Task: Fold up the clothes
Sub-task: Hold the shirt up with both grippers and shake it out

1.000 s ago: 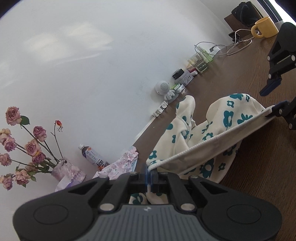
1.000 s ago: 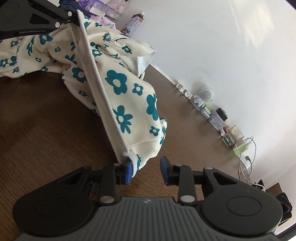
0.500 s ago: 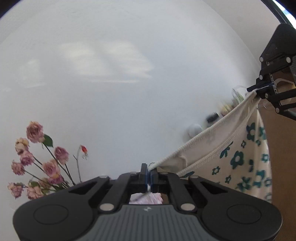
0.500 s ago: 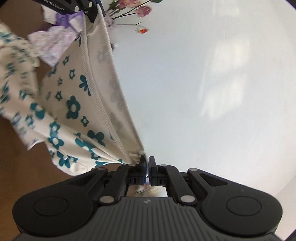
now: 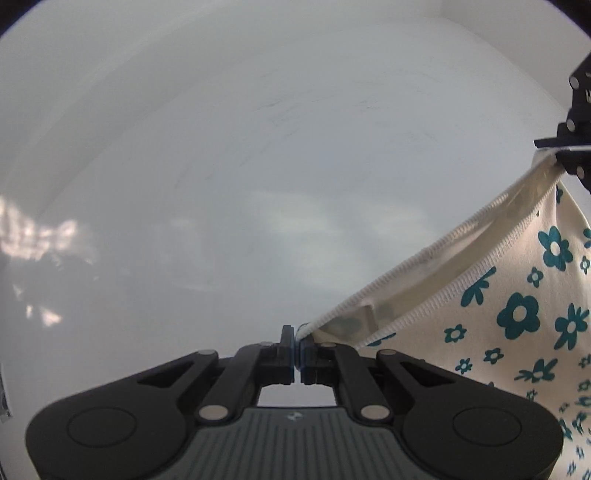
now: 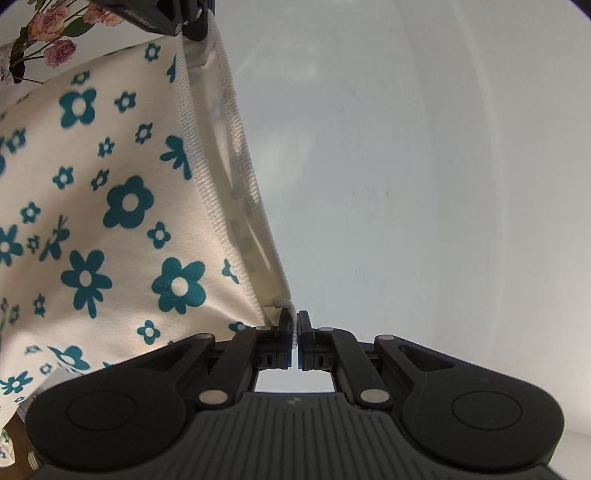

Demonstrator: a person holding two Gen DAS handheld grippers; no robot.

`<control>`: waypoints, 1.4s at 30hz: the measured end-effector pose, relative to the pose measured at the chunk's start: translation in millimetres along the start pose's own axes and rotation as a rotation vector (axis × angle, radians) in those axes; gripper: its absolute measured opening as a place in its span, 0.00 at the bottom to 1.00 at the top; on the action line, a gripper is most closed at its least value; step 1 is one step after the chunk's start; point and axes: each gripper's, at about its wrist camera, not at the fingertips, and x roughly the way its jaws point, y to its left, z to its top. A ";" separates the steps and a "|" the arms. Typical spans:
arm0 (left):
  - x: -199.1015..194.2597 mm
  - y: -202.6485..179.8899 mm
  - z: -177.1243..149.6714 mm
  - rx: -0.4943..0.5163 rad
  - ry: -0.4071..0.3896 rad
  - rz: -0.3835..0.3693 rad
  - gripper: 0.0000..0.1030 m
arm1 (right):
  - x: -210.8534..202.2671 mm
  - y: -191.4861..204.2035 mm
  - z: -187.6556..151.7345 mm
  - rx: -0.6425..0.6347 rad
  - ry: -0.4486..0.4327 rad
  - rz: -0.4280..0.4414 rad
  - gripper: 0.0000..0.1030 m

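A cream garment with teal flowers hangs in the air, stretched by its ribbed hem between both grippers. My left gripper is shut on one corner of the hem. My right gripper is shut on the other corner, and the garment drapes down to its left. The right gripper shows at the right edge of the left wrist view, the left gripper at the top left of the right wrist view. The lower part of the garment is out of frame.
A plain white wall fills most of both views. Pink roses show at the top left of the right wrist view. A sliver of brown table appears at the bottom left.
The right gripper shut on the hem corner. Both grippers then rose and tilted upward, lifting the garment off the table; the table and its clutter left the views.
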 end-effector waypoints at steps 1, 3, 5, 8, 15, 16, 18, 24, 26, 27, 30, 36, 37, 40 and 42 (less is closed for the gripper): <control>-0.5 -0.4 0.9 -0.001 0.005 -0.017 0.02 | -0.4 -1.7 -2.1 0.002 0.001 0.005 0.01; -2.0 -1.6 3.1 0.004 0.008 -0.032 0.02 | 0.3 -4.8 -6.2 0.009 0.006 0.016 0.01; -3.7 -3.6 5.7 0.017 0.007 -0.036 0.02 | 2.9 -7.6 -9.2 0.013 0.013 0.027 0.01; -5.8 -8.7 11.9 0.056 0.000 -0.020 0.02 | 6.4 -11.6 -10.3 0.022 0.018 0.040 0.01; -5.6 -12.2 25.0 0.111 0.008 -0.020 0.02 | 21.3 -23.9 -13.3 0.138 0.044 0.140 0.01; -3.9 -13.6 25.4 0.121 0.010 -0.025 0.02 | 24.3 -22.6 -14.5 0.147 0.044 0.148 0.01; 2.2 -16.9 23.4 0.128 0.023 -0.036 0.02 | 32.4 -18.3 -17.3 0.171 0.046 0.176 0.01; 45.8 -47.0 1.6 0.137 0.064 -0.055 0.02 | 80.6 20.8 -30.1 0.207 0.076 0.239 0.01; 67.8 -63.1 -8.8 0.131 0.084 -0.063 0.02 | 102.5 42.8 -35.5 0.205 0.092 0.248 0.01; 78.9 -71.2 -14.2 0.124 0.091 -0.063 0.02 | 114.2 55.4 -38.6 0.203 0.100 0.250 0.01; 112.3 -95.9 -28.2 0.103 0.110 -0.058 0.02 | 149.1 91.1 -48.6 0.193 0.120 0.245 0.01; 153.6 -119.5 -3.1 0.147 0.009 0.056 0.02 | 212.2 89.9 -49.1 0.192 0.112 0.128 0.01; 156.2 -118.4 5.0 0.151 -0.011 0.077 0.02 | 215.1 85.1 -51.0 0.204 0.104 0.129 0.01; 152.7 -121.5 9.7 0.176 -0.021 0.080 0.02 | 208.5 87.4 -61.8 0.213 0.080 0.149 0.01; 140.9 -133.8 -0.6 0.214 -0.010 0.083 0.02 | 188.9 105.1 -73.6 0.195 0.064 0.180 0.01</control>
